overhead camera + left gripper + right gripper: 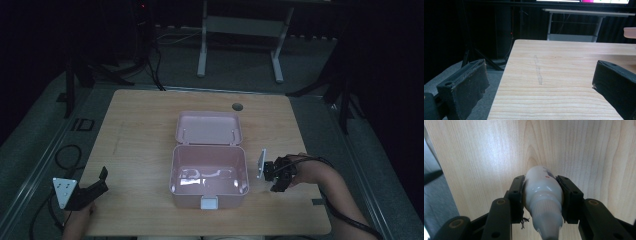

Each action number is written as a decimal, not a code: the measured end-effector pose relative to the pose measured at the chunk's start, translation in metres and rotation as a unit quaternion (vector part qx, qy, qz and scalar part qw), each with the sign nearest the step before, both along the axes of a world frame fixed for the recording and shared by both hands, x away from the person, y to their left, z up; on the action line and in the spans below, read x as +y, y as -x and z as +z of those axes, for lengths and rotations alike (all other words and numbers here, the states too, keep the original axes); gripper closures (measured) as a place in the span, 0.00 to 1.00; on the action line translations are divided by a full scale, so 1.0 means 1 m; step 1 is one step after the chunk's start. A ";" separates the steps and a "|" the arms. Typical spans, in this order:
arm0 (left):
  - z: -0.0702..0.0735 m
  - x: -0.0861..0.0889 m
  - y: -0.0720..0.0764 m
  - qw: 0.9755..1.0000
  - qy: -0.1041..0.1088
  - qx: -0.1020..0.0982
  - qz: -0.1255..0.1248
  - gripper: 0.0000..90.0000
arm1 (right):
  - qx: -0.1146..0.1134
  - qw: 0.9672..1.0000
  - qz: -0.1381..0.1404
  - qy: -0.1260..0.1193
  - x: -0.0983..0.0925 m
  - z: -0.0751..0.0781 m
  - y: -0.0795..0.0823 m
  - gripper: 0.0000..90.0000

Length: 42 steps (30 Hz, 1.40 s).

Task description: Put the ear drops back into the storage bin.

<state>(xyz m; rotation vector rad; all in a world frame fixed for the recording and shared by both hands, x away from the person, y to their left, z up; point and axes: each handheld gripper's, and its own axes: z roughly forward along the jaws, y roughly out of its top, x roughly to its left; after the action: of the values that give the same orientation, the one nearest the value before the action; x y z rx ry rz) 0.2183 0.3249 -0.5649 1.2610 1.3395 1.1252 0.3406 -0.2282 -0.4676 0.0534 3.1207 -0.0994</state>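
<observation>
I have the right gripper [542, 195] pinching a small white bottle [541, 187], its pads pressed on either side of the body, cap end towards the camera. In the high view that gripper [278, 176] sits just beside the right wall of the open pink box [209, 176], above the desk [140, 130], so the bottle is picked up but not yet inside. I judge the grasp done; what is left is carrying it over the rim, letting go, and perhaps shutting the lid [209, 128], which stands folded back. The box looks empty. My left gripper [92, 189] waits near the desk's left front corner, jaws spread with nothing between them. A dark printed mark and a small red spot show on the bottle, too blurred to read.
</observation>
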 end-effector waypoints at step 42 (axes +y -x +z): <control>0.000 0.000 0.000 1.000 -0.001 0.001 0.000 0.00 | -0.005 1.000 0.002 -0.006 0.025 0.076 0.014 0.66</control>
<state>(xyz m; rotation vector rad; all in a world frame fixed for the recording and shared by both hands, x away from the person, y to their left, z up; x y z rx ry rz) 0.2185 0.3248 -0.5649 1.2640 1.3402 1.1250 0.3267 -0.2030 -0.3915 0.0478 3.1110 -0.0802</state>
